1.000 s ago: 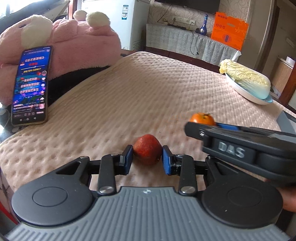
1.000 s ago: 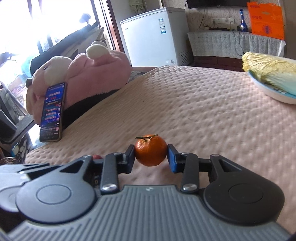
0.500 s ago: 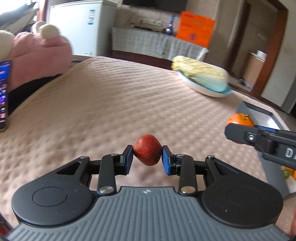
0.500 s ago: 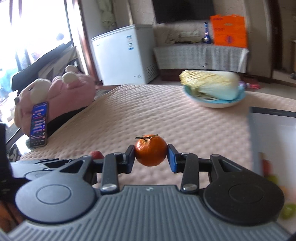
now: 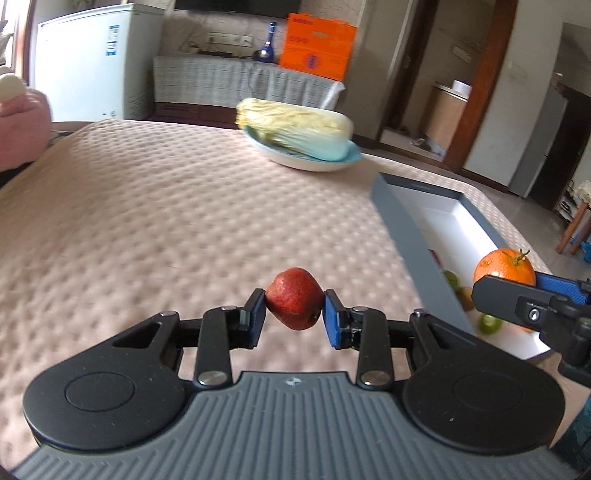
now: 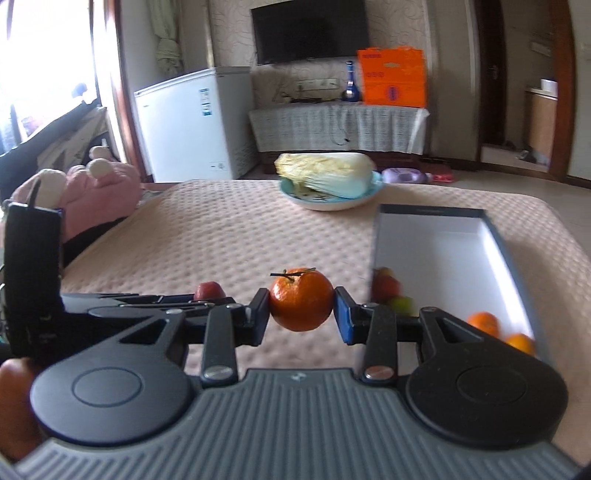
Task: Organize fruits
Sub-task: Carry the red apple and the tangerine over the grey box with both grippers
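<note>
- L wrist view, bottom centre: I'm seeing my left gripper point(image 5: 294, 315) pinching a red fruit point(image 5: 294, 303) btwn its blue pads, w/ the fruit hanging off the tan quilted cover point(image 5: 155, 221).
- Same view, lower right edge: the right gripper point(image 5: 532, 291) is reaching in, w/ the mandarin point(image 5: 504, 266) poking up above its black finger, over the near end of the box.
- R wrist view, bottom centre: my right gripper point(image 6: 301, 312) is squeezing the mandarin point(image 6: 301, 299), stem up, pads pressing both sides, also clear of the cover.
- R view, left of centre: the left gripper's arm is lying across the frame, w/ the red fruit point(image 6: 209, 290) just peeking over it.
- Right side of both views: the grey-walled, white-floored box point(image 6: 443, 243) is sitting on the cover; near end is holding green fruit point(image 6: 400, 304), a reddish one and two oranges point(image 6: 484, 323). All blurry, can't tell exact types.
- Centre, further back: a white plate point(image 6: 325, 203) is carrying a napa cabbage point(image 6: 325, 173), just beyond the box's far end.
- Left edge, mid-height in R view: a pink plush toy point(image 6: 96, 184) is sitting at the cover's side.
- Upper part of frame, far wall: white chest freezer point(image 6: 188, 122) at left, orange bag point(image 6: 393, 77) and blue bottle point(image 6: 351, 88) on a draped shelf, TV point(image 6: 310, 29) hanging above.
</note>
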Available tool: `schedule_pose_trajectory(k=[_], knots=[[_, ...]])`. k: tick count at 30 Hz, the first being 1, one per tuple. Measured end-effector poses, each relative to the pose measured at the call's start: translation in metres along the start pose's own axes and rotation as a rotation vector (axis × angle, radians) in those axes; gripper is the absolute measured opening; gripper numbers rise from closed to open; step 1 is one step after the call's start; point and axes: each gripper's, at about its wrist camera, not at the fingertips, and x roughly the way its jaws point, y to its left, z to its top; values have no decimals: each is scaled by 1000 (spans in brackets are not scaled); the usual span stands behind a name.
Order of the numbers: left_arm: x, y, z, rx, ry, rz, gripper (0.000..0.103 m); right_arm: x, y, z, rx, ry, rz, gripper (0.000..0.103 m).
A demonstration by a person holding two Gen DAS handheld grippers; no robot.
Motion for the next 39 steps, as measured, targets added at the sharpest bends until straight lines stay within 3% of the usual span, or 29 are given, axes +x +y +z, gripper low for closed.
schedule_pose_trajectory(k=[9,14,20,39], knots=[[10,-47,-10,70,10,-55,38,-9,-52,15,67,3,3,40],[15,-56,-9,64,20,-64,38,-6,-72,6,100,-1,-14,40],[15,-58,-4,44,12,-76,38,-13,-74,3,113,-24,18,40],[19,-83,3,94,-32,-117,38,-24,-99,-2,110,-19,-27,40]])
